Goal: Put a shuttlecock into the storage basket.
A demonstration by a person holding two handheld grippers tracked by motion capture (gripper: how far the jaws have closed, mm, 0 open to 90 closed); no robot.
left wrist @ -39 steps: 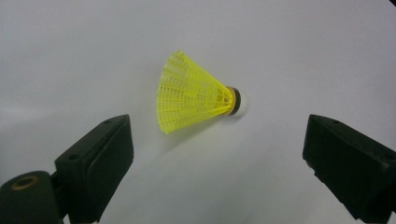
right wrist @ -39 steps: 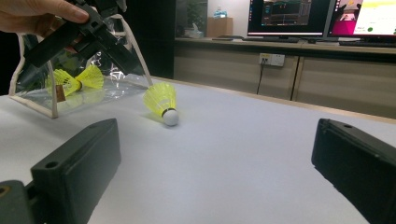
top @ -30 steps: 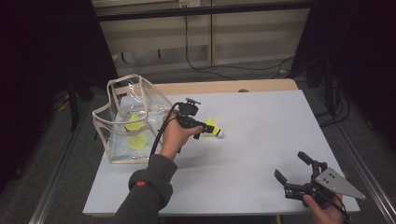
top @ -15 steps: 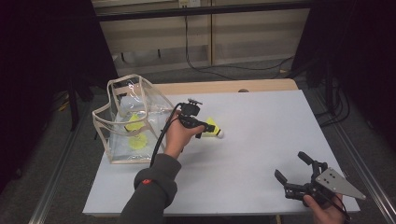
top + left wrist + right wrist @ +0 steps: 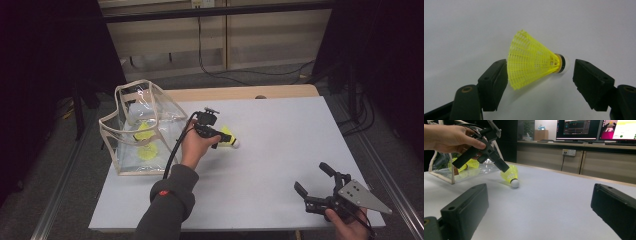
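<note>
A yellow plastic shuttlecock with a white cork lies on its side on the white table. My left gripper hangs over it, open. In the left gripper view the shuttlecock lies between the jaws: the left jaw is at the skirt's rim, and the right jaw stands a little apart from the cork. My right gripper rests open near the table's front right corner, holding nothing. Its own view looks across the table at the shuttlecock and the left gripper.
A clear bag with beige trim stands open at the table's left, with yellow shuttlecocks inside. The bag is also in the right gripper view. A wooden strip runs along the far edge. Monitors stand beyond.
</note>
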